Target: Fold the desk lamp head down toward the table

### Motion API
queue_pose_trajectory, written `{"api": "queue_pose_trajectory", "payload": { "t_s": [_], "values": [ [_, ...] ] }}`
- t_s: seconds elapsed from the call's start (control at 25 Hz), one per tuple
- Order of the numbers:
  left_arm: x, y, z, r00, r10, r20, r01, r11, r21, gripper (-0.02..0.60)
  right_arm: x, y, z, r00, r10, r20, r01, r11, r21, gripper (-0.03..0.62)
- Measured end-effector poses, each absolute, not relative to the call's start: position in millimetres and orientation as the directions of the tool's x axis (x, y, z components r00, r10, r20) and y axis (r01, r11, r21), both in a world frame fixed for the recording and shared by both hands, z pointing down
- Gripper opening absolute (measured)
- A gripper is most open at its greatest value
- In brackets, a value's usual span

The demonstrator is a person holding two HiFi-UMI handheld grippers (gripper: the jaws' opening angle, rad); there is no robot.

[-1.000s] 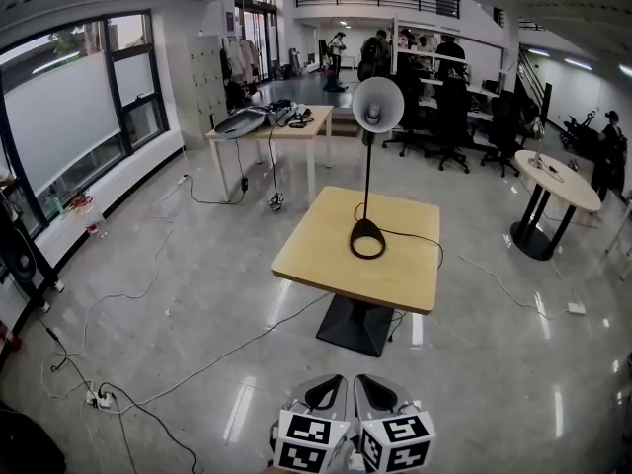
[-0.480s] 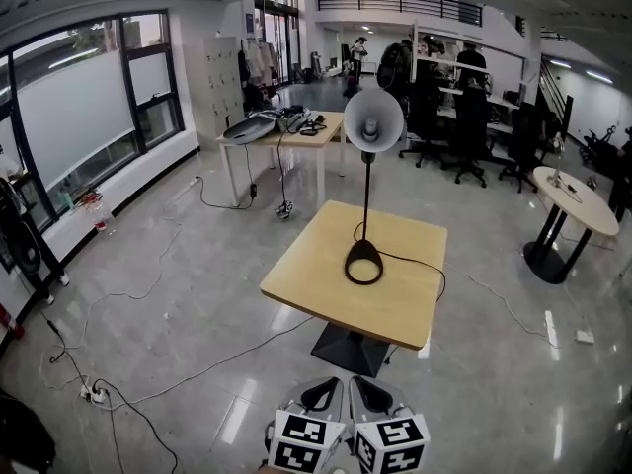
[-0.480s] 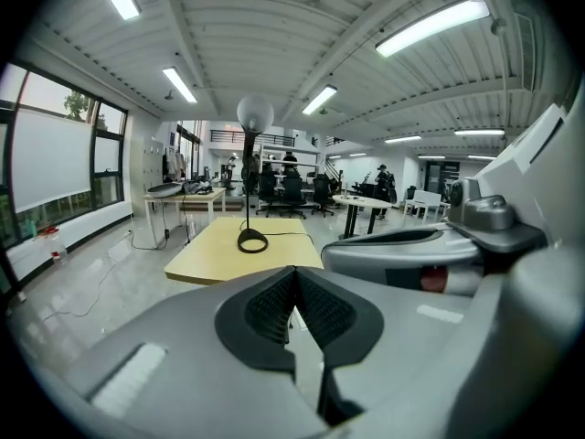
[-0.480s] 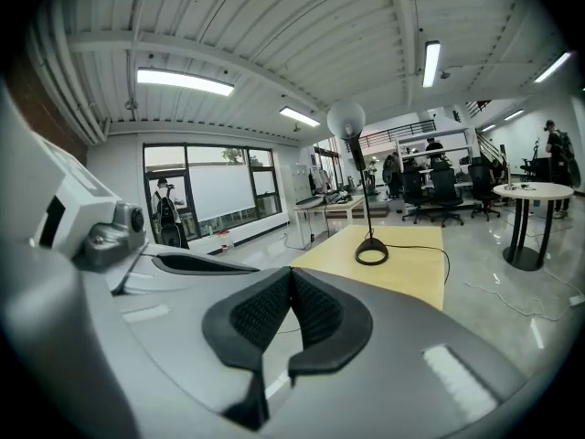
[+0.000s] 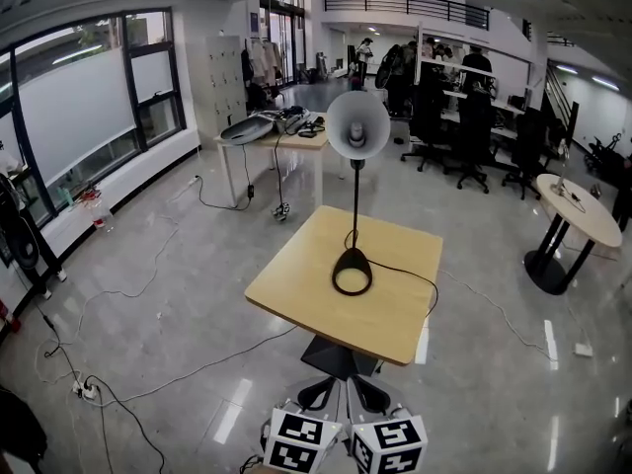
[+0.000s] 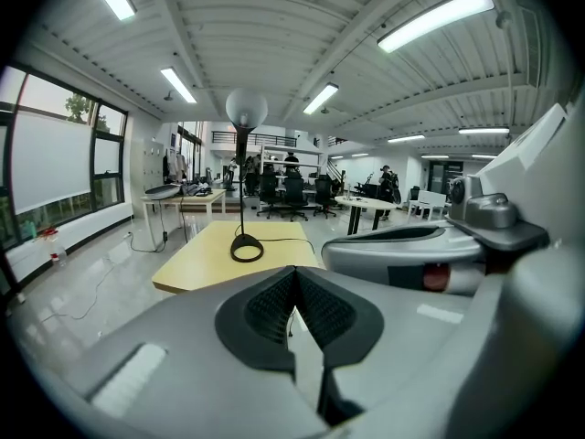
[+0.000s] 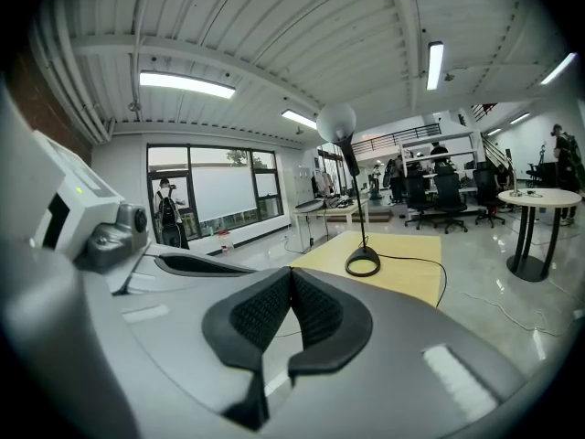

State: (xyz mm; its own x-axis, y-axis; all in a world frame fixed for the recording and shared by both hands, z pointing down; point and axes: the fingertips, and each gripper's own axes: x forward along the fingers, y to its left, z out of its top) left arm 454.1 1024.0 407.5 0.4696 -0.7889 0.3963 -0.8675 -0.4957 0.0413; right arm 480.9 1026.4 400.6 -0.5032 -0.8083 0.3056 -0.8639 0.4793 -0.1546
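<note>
Facing the desk lamp (image 5: 355, 200), left gripper (image 6: 292, 271) and right gripper (image 7: 291, 273) clench empty, pads (image 6: 270, 305) hidden from the head view.

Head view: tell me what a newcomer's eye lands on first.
A desk lamp stands upright on a square wooden table mid-floor, its round head facing the camera. At the bottom edge, the left gripper and right gripper sit side by side, both shut and empty.
</note>
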Motion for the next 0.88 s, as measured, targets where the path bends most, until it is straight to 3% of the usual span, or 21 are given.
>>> {"api": "queue_pose_trajectory", "payload": {
  "t_s": [0.28,0.52,0.72,0.88],
  "values": [
    [442.6,864.8,450.5,0.456,-0.792,0.406,-0.88,-0.469,0.074,0.009,472.5,870.2,442.2,-0.509,-0.795,0.329,-0.859,0.495,-0.134,0.005],
    [422.2,662.9,505.3,0.475,-0.783,0.402,-0.871,-0.485,0.083,0.009,450.1,671.2,498.6,-0.493,-0.798,0.346,-0.867,0.484,-0.118,0.005],
    [343.1,482.0,458.5,0.507,-0.769,0.388,-0.853,-0.514,0.096,0.009,364.8,491.6,454.6,-0.473,-0.809,0.35,-0.877,0.469,-0.102,0.005],
    [316.2,317.5,430.0,0.528,-0.757,0.384,-0.839,-0.536,0.098,0.009,336.8,327.5,427.0,-0.454,-0.819,0.352,-0.887,0.451,-0.095,0.005]
  ]
}}
